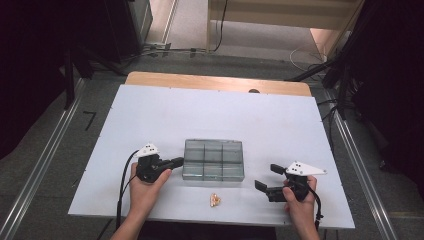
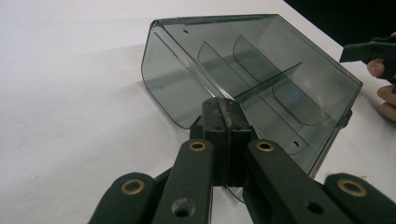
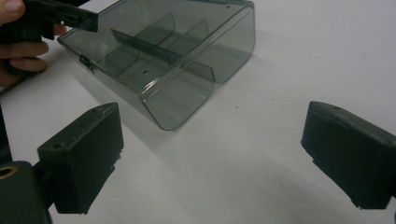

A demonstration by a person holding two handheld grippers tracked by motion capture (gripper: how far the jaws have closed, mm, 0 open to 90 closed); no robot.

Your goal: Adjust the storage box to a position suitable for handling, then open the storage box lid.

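Note:
A clear grey plastic box (image 1: 213, 159) with several compartments lies near the middle of the white table (image 1: 210, 115). My left gripper (image 1: 177, 161) is at the box's left side, and in the left gripper view the gripper (image 2: 224, 112) is shut on the thin near wall of the box (image 2: 261, 60). My right gripper (image 1: 266, 176) is held just right of the box, open and apart from it. In the right gripper view the box (image 3: 168, 51) lies ahead and to the left of the wide-open gripper (image 3: 212, 140), which has bare table between its jaws.
A small golden-orange object (image 1: 215, 200) lies on the table in front of the box, near the front edge. A wooden strip (image 1: 215, 82) runs along the table's far edge. Dark stands and cables flank both sides.

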